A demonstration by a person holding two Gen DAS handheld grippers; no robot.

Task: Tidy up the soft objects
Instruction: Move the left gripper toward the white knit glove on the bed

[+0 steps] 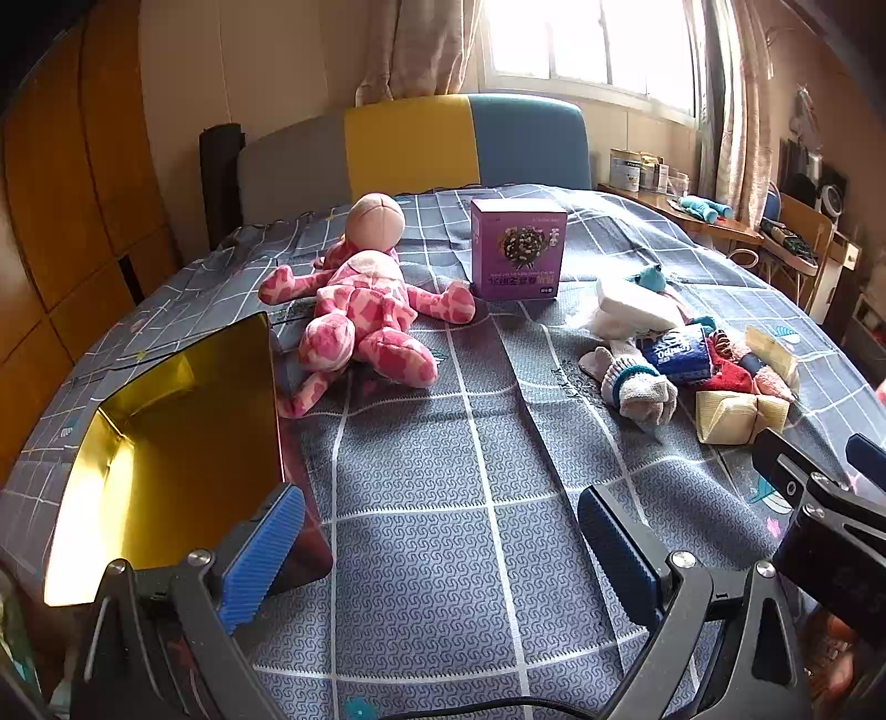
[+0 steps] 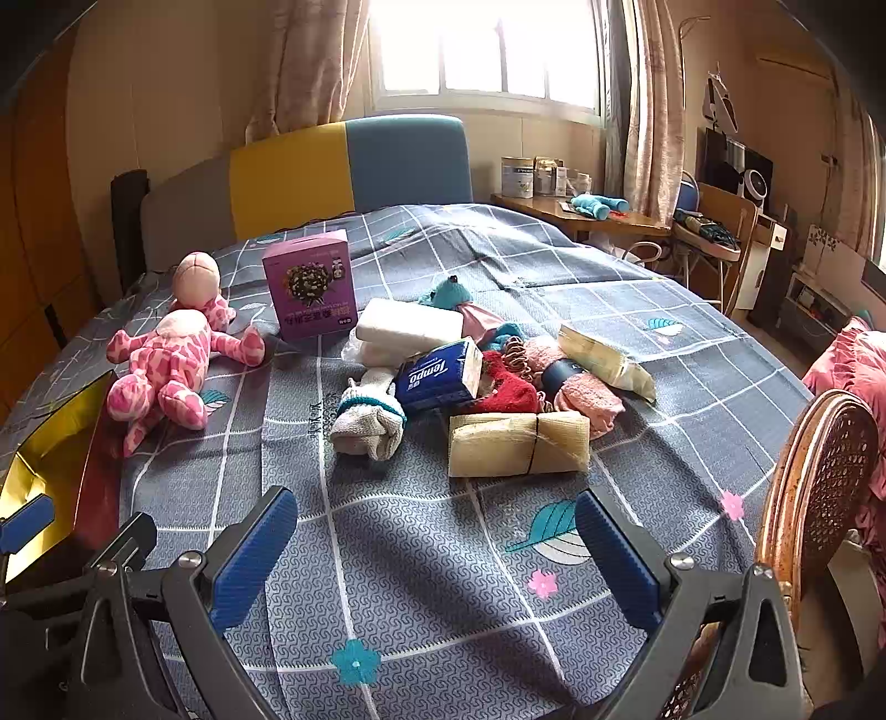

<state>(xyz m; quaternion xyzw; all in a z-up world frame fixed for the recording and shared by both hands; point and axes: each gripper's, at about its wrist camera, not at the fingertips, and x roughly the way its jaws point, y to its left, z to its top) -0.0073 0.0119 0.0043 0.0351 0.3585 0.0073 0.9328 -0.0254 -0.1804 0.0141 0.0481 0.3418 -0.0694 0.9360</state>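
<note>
Tilting downward over the bedspread [image 2: 443, 554], left claw [image 1: 443, 554] and right claw [image 2: 437, 554] wide, empty.

You are in a bedroom in a home. You stand at a big bed [image 2: 554, 266] with a grey checked sheet and a headboard [image 2: 343, 166] in grey, yellow and blue. Behind it, a window [image 2: 487, 50] with curtains [image 2: 648, 105] lets in bright sun. A wooden wardrobe [image 1: 66, 183] fills the left wall. A small desk [image 2: 587, 216] with tins stands by the bed, and a wicker chair [image 2: 819, 487] is beside you.
</note>
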